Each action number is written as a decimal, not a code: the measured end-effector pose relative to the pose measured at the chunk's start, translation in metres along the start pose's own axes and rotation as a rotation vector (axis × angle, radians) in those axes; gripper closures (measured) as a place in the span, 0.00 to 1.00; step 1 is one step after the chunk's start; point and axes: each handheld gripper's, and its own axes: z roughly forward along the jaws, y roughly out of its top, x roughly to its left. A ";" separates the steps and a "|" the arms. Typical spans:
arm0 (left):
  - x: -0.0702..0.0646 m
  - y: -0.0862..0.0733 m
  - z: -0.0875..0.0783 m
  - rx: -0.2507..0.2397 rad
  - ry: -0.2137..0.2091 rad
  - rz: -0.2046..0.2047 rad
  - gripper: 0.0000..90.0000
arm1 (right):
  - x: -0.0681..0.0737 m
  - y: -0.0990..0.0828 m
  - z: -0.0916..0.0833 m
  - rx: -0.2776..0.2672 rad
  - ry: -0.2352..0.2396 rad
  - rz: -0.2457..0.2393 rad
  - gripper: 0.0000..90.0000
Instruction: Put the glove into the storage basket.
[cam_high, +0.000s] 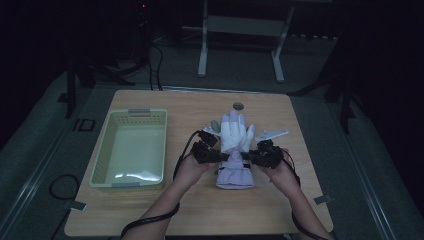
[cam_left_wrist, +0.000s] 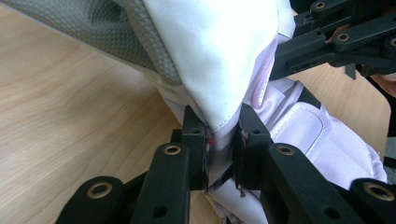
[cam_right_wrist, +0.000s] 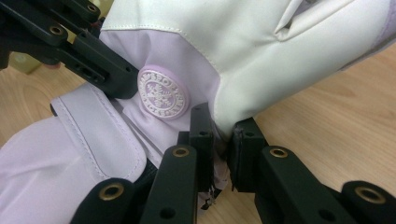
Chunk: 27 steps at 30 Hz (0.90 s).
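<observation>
Wooden table (cam_high: 150, 210), glove (cam_high: 235, 145) flat on it, wrist edges pinched between left gripper (cam_high: 226, 157) and right gripper (cam_high: 245, 157) jaws

A pale green basket (cam_high: 131, 150) sits at nine o'clock on the wooden table (cam_high: 260, 200), a small grey disc (cam_high: 238, 105) at twelve o'clock.

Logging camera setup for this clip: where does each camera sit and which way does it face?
High view: above the person's side, looking forward and down on the table, basket and glove; forearms and hands show.
Left gripper view: on the left hand-held gripper, facing the glove's edge.
Right gripper view: on the right hand-held gripper, facing the glove's round badge.
Both gripper views share the glove and the opposite gripper.
</observation>
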 end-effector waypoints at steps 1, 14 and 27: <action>-0.001 0.001 -0.003 -0.001 0.005 0.006 0.86 | 0.003 0.002 -0.001 0.000 -0.009 -0.007 0.91; 0.002 0.003 -0.046 0.021 0.005 0.055 0.86 | 0.028 0.023 -0.010 -0.054 0.041 -0.071 0.91; 0.007 0.003 -0.088 0.004 0.044 0.074 0.86 | 0.053 0.051 -0.011 -0.084 0.069 -0.110 0.91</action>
